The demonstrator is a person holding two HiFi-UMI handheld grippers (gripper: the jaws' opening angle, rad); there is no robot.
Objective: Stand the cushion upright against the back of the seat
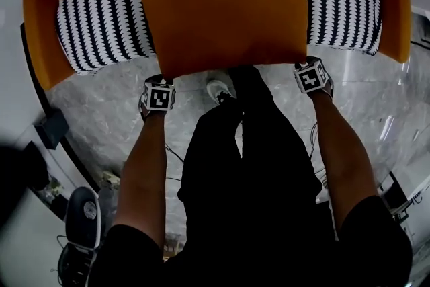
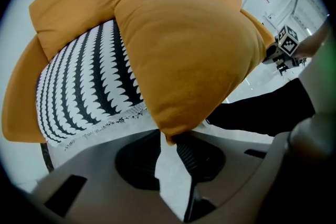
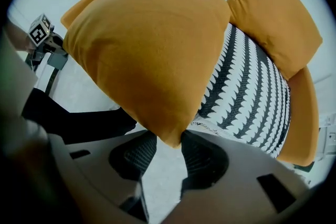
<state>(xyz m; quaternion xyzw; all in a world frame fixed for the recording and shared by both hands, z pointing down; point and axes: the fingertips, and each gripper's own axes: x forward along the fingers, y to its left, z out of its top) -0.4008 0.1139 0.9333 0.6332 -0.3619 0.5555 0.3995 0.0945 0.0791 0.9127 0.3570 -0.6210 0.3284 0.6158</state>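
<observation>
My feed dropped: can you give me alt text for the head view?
An orange cushion lies on the black-and-white seat, its near edge over the seat's front. The left gripper and right gripper point down at its two near corners, the person's legs between them.

Bright, even light; dark, fisheye-warped edges.
</observation>
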